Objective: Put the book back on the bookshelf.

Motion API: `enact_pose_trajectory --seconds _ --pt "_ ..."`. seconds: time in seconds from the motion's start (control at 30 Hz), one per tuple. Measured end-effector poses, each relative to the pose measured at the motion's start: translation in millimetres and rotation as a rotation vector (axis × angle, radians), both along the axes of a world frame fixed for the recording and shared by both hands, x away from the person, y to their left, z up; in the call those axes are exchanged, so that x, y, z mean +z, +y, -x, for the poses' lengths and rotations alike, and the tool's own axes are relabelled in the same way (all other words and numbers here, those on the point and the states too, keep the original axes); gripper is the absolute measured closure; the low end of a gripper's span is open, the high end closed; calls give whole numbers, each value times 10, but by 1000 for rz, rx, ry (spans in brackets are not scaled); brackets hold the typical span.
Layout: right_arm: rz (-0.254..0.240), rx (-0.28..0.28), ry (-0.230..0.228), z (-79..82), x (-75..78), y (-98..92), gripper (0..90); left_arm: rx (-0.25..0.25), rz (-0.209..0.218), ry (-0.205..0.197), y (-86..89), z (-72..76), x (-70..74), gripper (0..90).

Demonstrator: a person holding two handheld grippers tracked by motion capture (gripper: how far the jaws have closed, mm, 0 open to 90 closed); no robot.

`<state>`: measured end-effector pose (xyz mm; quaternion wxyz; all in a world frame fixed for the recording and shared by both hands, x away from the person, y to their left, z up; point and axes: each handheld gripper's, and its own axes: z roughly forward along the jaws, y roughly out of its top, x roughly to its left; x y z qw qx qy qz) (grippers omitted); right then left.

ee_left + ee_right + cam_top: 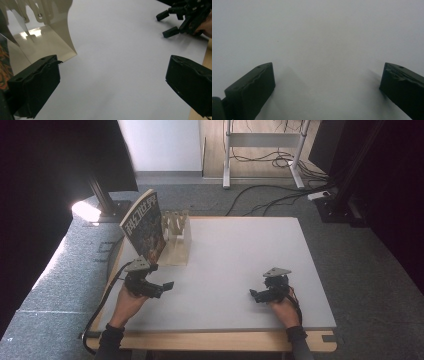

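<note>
A magazine with a dark illustrated cover stands tilted at the table's back left. It leans against a beige slotted rack, whose glossy base fills the upper left of the left gripper view. My left gripper rests on the table just in front of the magazine. It is open wide and holds nothing. A strip of the magazine's cover runs along the far left edge of the left gripper view. My right gripper rests at the front right, open and holding nothing; it also appears across the table.
The white tabletop has a wooden front edge. Grey carpet surrounds the table. Behind it are a white desk frame, loose cables on the floor and dark stands at the left.
</note>
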<state>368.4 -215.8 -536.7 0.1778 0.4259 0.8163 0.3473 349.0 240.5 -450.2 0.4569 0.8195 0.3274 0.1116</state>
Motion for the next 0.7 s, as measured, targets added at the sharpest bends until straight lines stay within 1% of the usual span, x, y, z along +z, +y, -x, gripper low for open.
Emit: enact_pose_trajectory --seconds 0.13,0.3,0.47,0.57,0.7 --pt "0 1 2 -1 1 -1 0 -8 -20 12 -68 -2 -143 0" --pt "0 1 2 -3 1 -1 0 -5 -53 35 -126 -13 -332 0" --pt "0 1 2 -3 1 -1 0 -4 -74 57 -166 -12 -498 0" --pt "0 1 2 -3 1 -1 0 -1 -106 69 -208 -8 -598 0" --pt "0 1 1 -3 1 -1 0 -1 -137 85 -264 -13 -701 0"
